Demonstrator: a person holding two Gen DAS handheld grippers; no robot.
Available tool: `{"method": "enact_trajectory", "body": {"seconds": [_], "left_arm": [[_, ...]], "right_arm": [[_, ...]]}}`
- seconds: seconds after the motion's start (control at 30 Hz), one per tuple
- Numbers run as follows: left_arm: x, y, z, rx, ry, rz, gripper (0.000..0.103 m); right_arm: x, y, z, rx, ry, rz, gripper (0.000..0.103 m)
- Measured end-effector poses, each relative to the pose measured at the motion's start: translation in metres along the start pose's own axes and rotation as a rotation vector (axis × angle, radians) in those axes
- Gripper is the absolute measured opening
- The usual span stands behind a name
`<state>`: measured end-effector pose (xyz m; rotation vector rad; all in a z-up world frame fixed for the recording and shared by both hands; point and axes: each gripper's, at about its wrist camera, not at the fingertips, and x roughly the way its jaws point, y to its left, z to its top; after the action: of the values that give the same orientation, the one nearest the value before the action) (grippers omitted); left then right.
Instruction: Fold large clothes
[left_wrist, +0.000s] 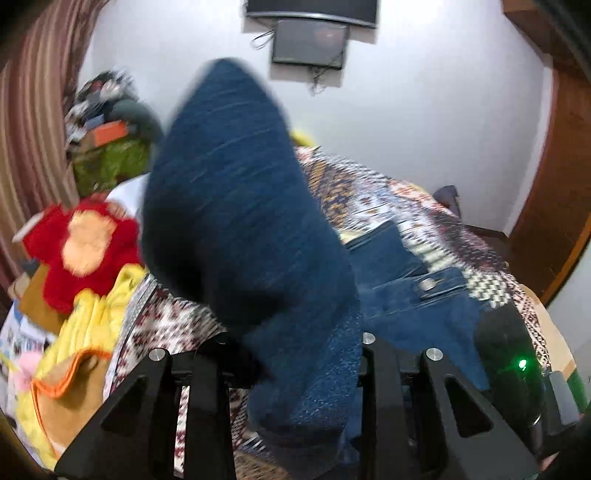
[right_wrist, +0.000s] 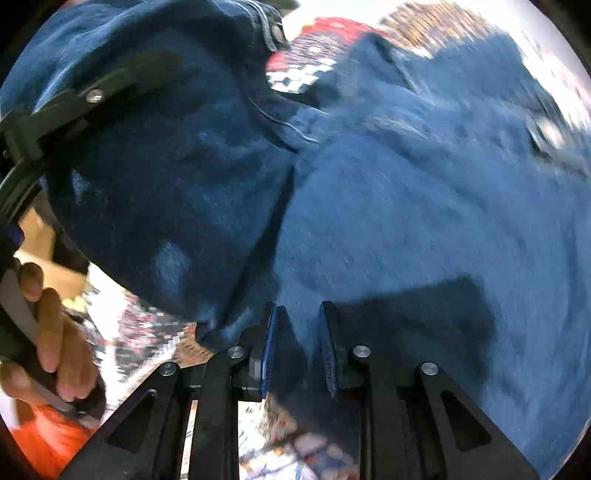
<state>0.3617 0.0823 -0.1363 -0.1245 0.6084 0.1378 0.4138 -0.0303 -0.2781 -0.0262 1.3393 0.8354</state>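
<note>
- Left gripper (left_wrist: 295, 354): closed on a fold of the jeans (left_wrist: 229, 206); denim fills the gap between its fingers and rises ahead of the camera in a tall, blurred drape.
- Right gripper (right_wrist: 297, 347): jaws nearly together, blue pads (right_wrist: 269, 347) either side of a thin bit of denim at the near edge of the jeans; pads appear to pinch it.
- Left hand (right_wrist: 48, 325): seen from the right wrist view, wrapped round a gripper handle, low at the left.
- Jeans: dark blue denim, one large garment. Part lies spread on the bed (left_wrist: 424, 206), waistband and metal button (left_wrist: 428, 284) uppermost; part is lifted clear by the left gripper. A pocket seam (right_wrist: 284, 125) and a rivet (right_wrist: 277, 33) show in the right wrist view.
- Bed: patterned cover in red, white and black; jeans lie on its near half.
- Beside the bed, left: red plush toy (left_wrist: 85, 247), yellow cloth (left_wrist: 96, 317), stacked clutter against a striped curtain (left_wrist: 33, 122).
- Wall: white, with a dark screen (left_wrist: 310, 42) mounted.
- Handling, as a judgement: denim is heavy for cloth, limp but thick, not slippery, not fragile. It should hang straight and hold a crease. Seams, hems and the waistband are the firmest places to take hold; a single layer mid-panel would sag and drag.
- Risk, as a judgement: the lifted part's weight may pull the flat part askew unless the right gripper keeps it pinned.
</note>
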Motion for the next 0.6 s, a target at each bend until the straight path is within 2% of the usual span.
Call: {"method": "enact_trajectory", "body": {"seconds": [0.1, 0.23, 0.37, 0.47, 0.57, 0.6], "left_arm": [[-0.011, -0.032, 0.012, 0.076, -0.042, -0.036, 0.028], [-0.026, -0.083, 0.021, 0.183, -0.095, -0.096, 0.028], [-0.033, -0.141, 0.009, 0.355, -0.126, -0.140, 0.028], [-0.022, -0.177, -0.021, 0.488, -0.045, -0.178, 0.028], [-0.012, -0.197, -0.055, 0.611, 0.041, -0.210, 0.029], [-0.012, -0.200, -0.065, 0.643, 0.056, -0.217, 0.032]], "right_arm": [[-0.037, -0.023, -0.018, 0.078, -0.082, -0.007, 0.019], [-0.088, -0.048, -0.050, 0.106, -0.168, -0.116, 0.019], [-0.140, -0.082, -0.093, 0.211, -0.255, -0.219, 0.019], [-0.174, -0.098, -0.126, 0.276, -0.316, -0.286, 0.019], [-0.190, -0.103, -0.156, 0.324, -0.341, -0.344, 0.019], [-0.189, -0.102, -0.163, 0.335, -0.345, -0.356, 0.019]]}}
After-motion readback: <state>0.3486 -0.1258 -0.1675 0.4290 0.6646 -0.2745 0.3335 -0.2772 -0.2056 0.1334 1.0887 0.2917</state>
